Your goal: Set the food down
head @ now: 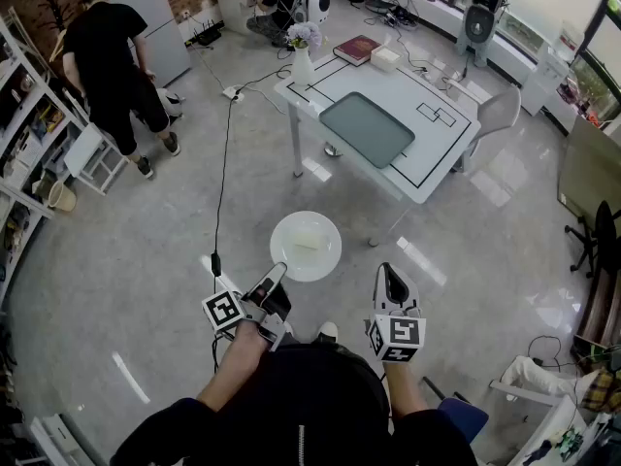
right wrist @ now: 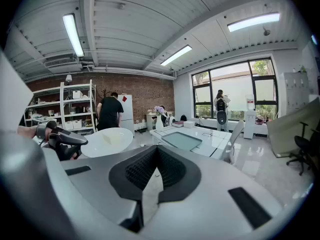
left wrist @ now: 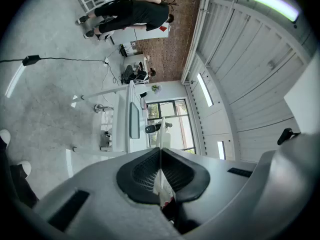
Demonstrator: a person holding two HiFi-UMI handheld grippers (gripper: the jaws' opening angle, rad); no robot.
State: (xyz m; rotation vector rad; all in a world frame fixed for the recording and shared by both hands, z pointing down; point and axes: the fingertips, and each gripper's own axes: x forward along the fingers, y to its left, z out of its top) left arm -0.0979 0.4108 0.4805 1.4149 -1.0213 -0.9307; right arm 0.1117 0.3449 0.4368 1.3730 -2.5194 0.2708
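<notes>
Left tool (head: 275, 278): jaws closed on the near rim of the white plate (head: 327, 260), which it holds level in the air above the floor. The food (head: 309, 237) (a pale block, kind not determinable) lies near the plate's middle. Right tool (head: 391, 282): jaws together, nothing between them, just right of the plate. The bench (head: 432, 158) stands well ahead and slightly right. Judgement: the left tool must carry the plate forward to it.

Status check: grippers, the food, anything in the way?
Both shut: left gripper on plate rim, right gripper empty. The food rides on it, not yet set down. Ahead, table some way off; cable lies to the left.
</notes>
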